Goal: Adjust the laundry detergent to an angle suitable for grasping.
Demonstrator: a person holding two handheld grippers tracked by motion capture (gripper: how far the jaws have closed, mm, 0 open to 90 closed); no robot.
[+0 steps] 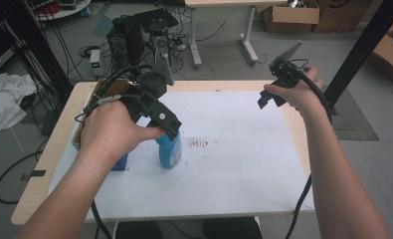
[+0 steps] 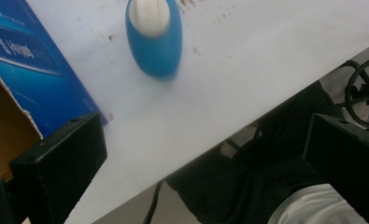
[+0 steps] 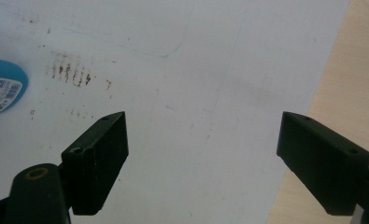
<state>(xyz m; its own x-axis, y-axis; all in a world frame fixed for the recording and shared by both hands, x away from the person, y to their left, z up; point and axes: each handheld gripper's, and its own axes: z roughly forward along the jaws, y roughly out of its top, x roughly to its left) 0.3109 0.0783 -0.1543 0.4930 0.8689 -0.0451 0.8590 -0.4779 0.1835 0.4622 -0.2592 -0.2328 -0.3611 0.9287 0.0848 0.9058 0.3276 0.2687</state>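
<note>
From the high view we look forward and down over the whole table, both forearms entering from below. In the left gripper view we sit close above the white sheet, facing down and back toward the person's edge, past the blue bottle. In the right gripper view we look down, near the sheet's edge, sharing that bottle and the smudges
</note>
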